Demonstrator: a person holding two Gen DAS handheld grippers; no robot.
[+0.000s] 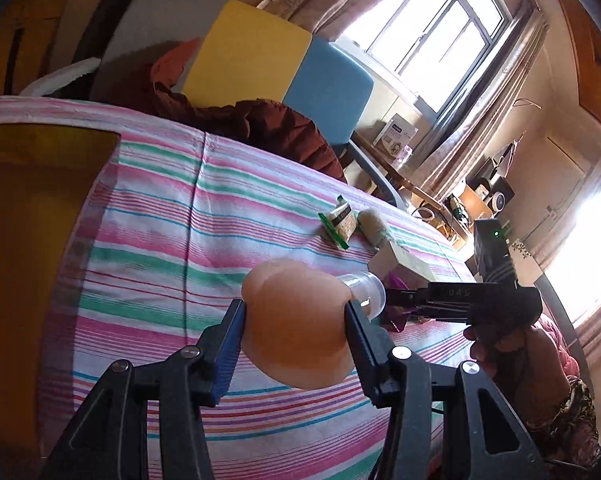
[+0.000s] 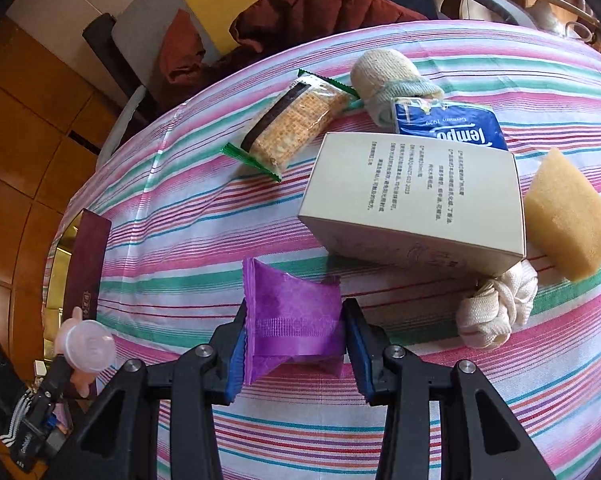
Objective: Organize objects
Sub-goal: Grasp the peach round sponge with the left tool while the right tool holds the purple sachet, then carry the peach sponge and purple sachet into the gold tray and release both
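Left gripper point(image 1: 296, 312) fingers clamp a peach soft rubbery toy w/ clear plastic cap point(image 1: 300, 320), held above the striped-cloth desk point(image 1: 160, 220). Right gripper point(image 2: 294, 340) fingers pinch a purple crinkled foil packet point(image 2: 294, 316) (just off the cloth).

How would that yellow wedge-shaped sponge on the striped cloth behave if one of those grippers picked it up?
The yellow wedge-shaped sponge looks porous and foamy, so it is probably light and would squash between the pads rather than resist. Its rough surface should grip well, not slip. Resting on a flat face on the striped cloth, it seems unlikely to roll if nudged; it would probably just slide.
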